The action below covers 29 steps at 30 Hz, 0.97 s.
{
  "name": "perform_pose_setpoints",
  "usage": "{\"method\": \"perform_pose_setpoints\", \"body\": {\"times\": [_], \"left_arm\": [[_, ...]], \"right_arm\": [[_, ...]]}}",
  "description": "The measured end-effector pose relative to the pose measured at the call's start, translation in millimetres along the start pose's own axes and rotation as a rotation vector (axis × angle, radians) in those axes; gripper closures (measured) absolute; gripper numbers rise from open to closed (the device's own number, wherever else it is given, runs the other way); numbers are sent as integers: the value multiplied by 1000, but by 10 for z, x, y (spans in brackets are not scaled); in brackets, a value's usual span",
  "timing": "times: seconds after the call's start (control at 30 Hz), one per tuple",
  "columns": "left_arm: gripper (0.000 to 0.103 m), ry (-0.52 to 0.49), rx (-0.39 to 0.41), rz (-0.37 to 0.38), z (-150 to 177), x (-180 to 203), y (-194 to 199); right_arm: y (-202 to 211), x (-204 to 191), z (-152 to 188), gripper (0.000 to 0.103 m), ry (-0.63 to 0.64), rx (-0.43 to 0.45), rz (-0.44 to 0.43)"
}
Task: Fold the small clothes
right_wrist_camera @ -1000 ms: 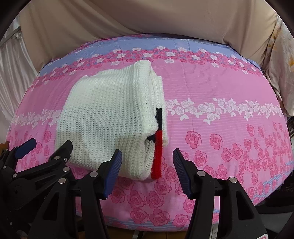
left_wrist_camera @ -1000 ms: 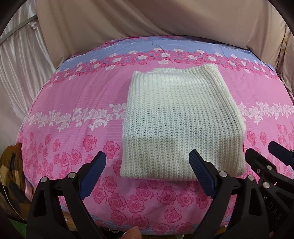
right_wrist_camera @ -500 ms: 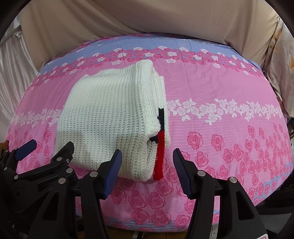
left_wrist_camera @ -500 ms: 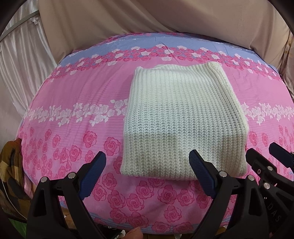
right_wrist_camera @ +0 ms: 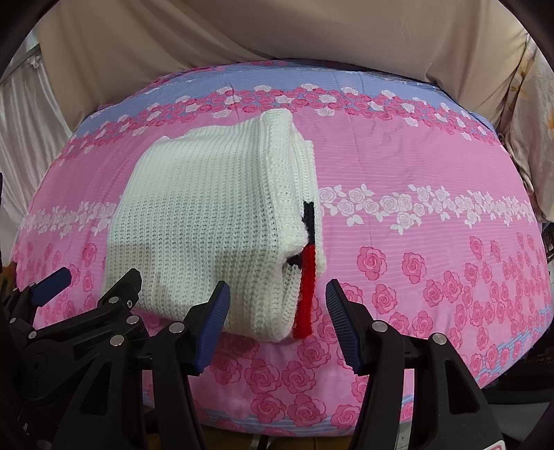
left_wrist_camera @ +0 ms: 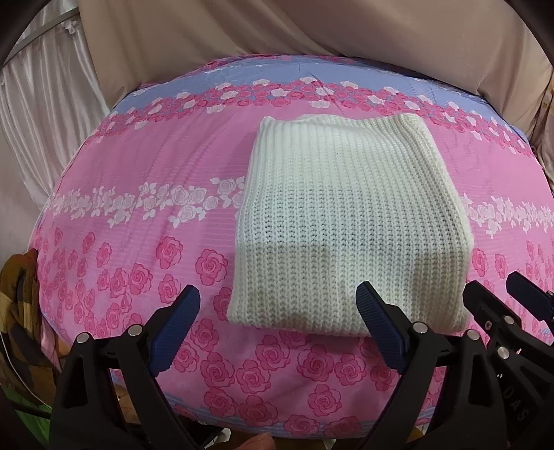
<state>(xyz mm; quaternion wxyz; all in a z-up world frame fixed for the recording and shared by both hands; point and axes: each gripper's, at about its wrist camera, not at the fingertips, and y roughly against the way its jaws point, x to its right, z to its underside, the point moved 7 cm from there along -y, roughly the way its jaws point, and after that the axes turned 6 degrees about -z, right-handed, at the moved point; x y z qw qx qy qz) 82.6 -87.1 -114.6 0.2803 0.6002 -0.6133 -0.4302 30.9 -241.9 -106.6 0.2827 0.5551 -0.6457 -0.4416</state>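
A white knitted sweater lies folded into a thick rectangle on the pink rose-print bed cover. In the right wrist view the sweater shows a red and black trim strip sticking out of its right folded edge. My left gripper is open and empty, just in front of the sweater's near edge. My right gripper is open and empty, in front of the sweater's near right corner. Each gripper shows at the edge of the other's view.
A beige fabric backdrop hangs behind the bed. White curtains hang at the left. A brown patterned cloth lies off the bed's left edge. A pale floral cloth hangs at the right. The bed's front edge is just below the grippers.
Both grippers have drawn back slightly from the sweater and stay open. The sweater has not moved.
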Motion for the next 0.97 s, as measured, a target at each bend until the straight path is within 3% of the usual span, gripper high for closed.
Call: {"method": "perform_pose_setpoints", "body": {"times": [0.53, 0.97], "left_arm": [[11, 16, 4, 17, -9, 1, -6], [11, 21, -19, -13, 17, -28, -38]], "right_arm": [[21, 2, -12, 47, -2, 14, -1], [16, -51, 6, 47, -1, 0, 5]]}}
